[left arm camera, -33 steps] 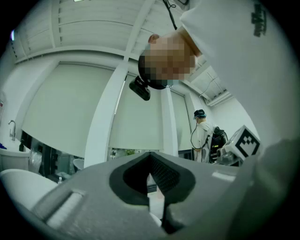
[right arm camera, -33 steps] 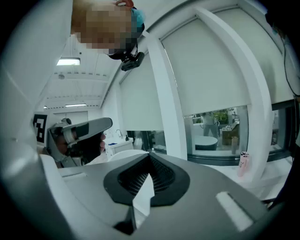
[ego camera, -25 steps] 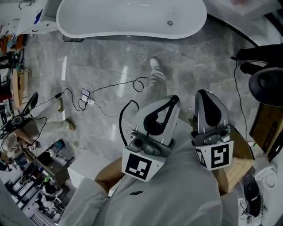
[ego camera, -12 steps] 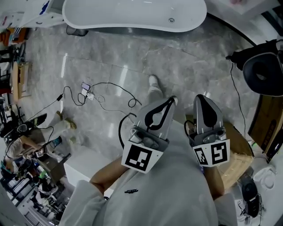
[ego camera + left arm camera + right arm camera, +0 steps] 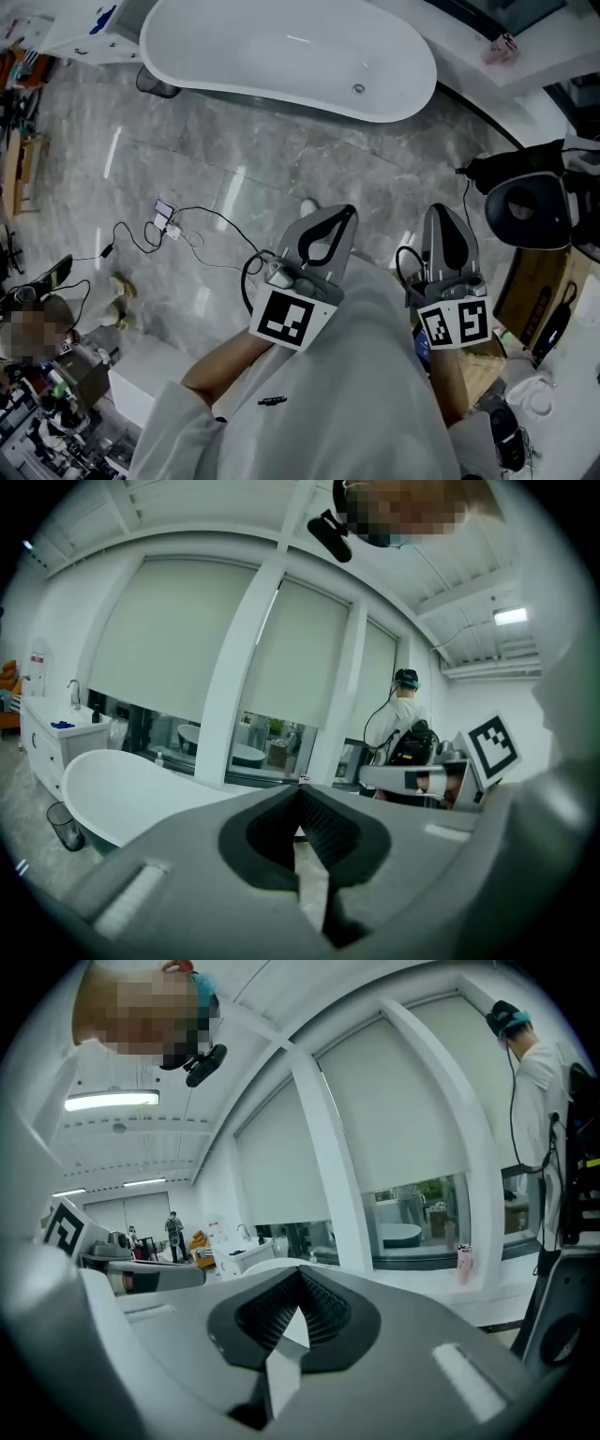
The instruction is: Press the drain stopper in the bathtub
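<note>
Across the grey marble-tiled floor [image 5: 375,169] from me lies the long white oval bathtub [image 5: 244,52], its long axis running left to right and dipping slightly toward the right. The small round metal drain stopper [image 5: 358,89] sits in its basin near the right end. My left gripper [image 5: 339,216] and right gripper [image 5: 442,214] hover side by side near my chest, well apart from the tub, jaws pressed together on nothing (tips meet in both gripper views). A black rounded object [image 5: 528,211] stands at right; a thin black cable [image 5: 202,217] trails over the floor at left
</note>
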